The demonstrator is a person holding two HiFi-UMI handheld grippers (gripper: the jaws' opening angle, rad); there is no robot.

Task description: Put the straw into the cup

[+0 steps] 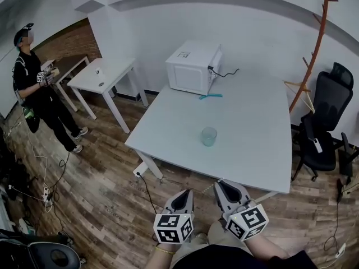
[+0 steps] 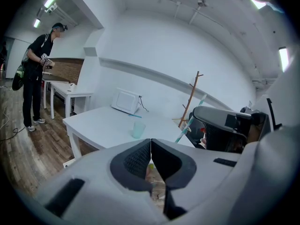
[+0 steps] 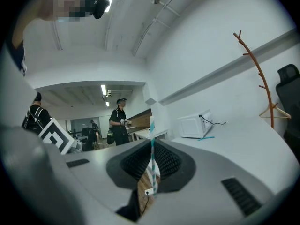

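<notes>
A clear pale-green cup (image 1: 208, 136) stands near the middle of the white table (image 1: 247, 150); the left gripper view shows the cup (image 2: 138, 130) ahead. A white straw with teal stripes (image 3: 151, 159) stands upright between the pads of my right gripper (image 3: 152, 143), which is shut on it. From the left gripper view the same straw (image 2: 189, 121) slants up from the right gripper's tip. My left gripper (image 2: 150, 144) is shut with nothing in it. Both grippers, left (image 1: 187, 194) and right (image 1: 224, 184), hang side by side off the table's near edge, short of the cup.
A white microwave (image 1: 193, 67) sits at the table's far end with a teal stick (image 1: 210, 96) lying in front of it. A black office chair (image 1: 325, 133) and a wooden coat rack (image 1: 314, 49) stand at the right. A person (image 1: 39, 88) stands by a small white table (image 1: 106, 74) at left.
</notes>
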